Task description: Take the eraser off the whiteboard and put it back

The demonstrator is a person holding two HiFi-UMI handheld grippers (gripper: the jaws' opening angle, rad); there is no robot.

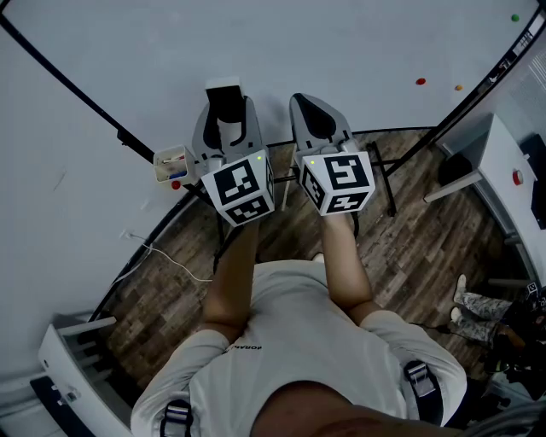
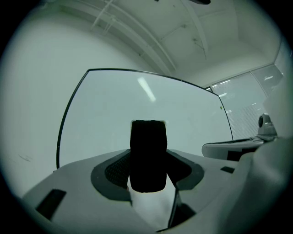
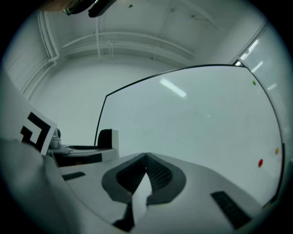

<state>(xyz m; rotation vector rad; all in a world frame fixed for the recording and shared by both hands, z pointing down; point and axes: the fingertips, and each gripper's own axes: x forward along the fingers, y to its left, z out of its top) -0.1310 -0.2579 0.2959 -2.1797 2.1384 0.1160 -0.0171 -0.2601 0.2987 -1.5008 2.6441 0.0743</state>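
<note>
The whiteboard [image 1: 281, 43] fills the top of the head view. My left gripper [image 1: 227, 115] is shut on the eraser [image 1: 224, 101], a black block with a white back. It holds the eraser level, close to the board's lower part; contact with the board cannot be told. In the left gripper view the eraser [image 2: 147, 155] stands dark between the jaws, in front of the whiteboard [image 2: 183, 114]. My right gripper [image 1: 300, 101] hangs just to the right of the left one, shut with nothing in it. Its pads [image 3: 153, 171] meet in the right gripper view, where the eraser [image 3: 106, 137] shows at the left.
A small tray of markers [image 1: 172, 162] hangs on the board's frame left of the grippers. Red [image 1: 421, 82], orange [image 1: 458, 87] and green [image 1: 514, 17] magnets dot the board's right side. A white desk [image 1: 499, 166] stands right, white furniture [image 1: 72, 358] lower left, the stand's legs [image 1: 388, 175] on the wooden floor.
</note>
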